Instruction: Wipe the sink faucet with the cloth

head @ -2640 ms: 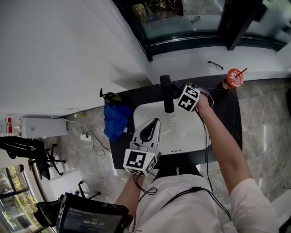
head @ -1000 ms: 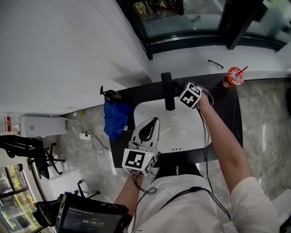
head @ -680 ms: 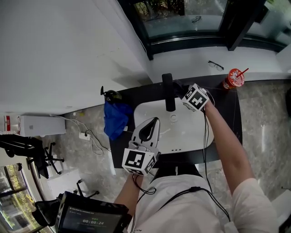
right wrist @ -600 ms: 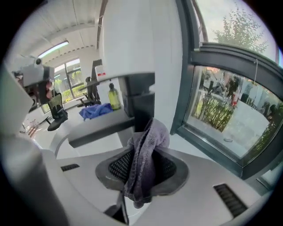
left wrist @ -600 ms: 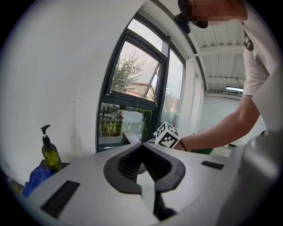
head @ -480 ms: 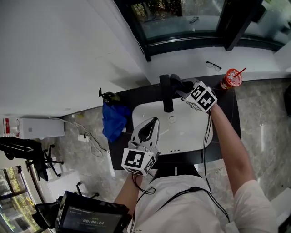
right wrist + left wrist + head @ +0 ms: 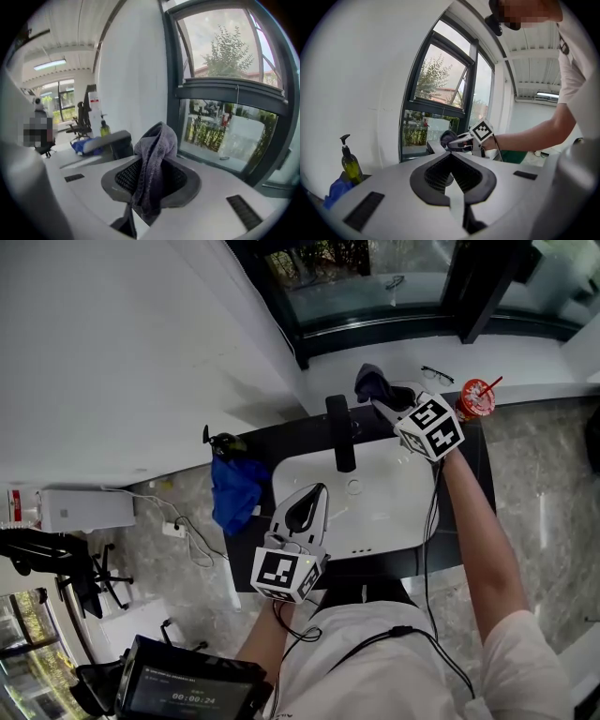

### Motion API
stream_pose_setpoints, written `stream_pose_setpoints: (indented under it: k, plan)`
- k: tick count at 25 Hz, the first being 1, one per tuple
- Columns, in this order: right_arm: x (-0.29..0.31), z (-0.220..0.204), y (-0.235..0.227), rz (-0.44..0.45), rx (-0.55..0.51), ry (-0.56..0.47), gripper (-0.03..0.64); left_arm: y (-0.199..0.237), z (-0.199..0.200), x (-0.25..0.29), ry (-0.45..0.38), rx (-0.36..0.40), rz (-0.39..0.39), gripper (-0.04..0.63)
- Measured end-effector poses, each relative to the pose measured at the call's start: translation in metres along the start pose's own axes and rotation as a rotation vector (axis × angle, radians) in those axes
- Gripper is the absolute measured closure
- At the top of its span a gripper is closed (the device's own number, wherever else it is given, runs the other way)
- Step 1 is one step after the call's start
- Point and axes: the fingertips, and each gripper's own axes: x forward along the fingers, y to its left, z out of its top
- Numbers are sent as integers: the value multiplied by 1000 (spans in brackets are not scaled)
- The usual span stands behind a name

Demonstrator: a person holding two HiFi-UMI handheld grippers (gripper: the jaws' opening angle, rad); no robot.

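grey cloth [image 7: 154, 154] sits clamped in jaws of right gripper [image 7: 380, 401].

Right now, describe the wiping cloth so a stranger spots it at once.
Find the white sink set in the black counter below the window. Above its far right corner the right tool grips the cloth. It is dark grey and raised, unlike the blue cloth lying left of the sink.
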Motion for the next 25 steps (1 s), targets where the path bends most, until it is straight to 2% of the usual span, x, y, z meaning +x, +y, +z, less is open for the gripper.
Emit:
stream_pose_setpoints:
  k: [2,5,8,13,17,21,25]
  plan:
    - [14,-31,-3,-41,-35,120,518,1,-1,-2,1,-1,4,603]
    - [32,-73,4,-40,-61,266,518,3,-2,-4,4,-4,9,603]
    - [44,-98,14,-43,-82,358,518,5,-3,-6,4,-5,17,603]
    - [58,-126,23,-70,-193,498,518,8,-4,-10,5,-8,32,603]
    - [72,-122,44,-7,-217,506,519,12,-8,-13,9,-14,44,603]
    - [77,-117,58,68,-169,477,518,13,-7,-14,6,-15,47,603]
    - [66,-103,56,114,-86,361,518,15,-6,-13,3,-14,46,603]
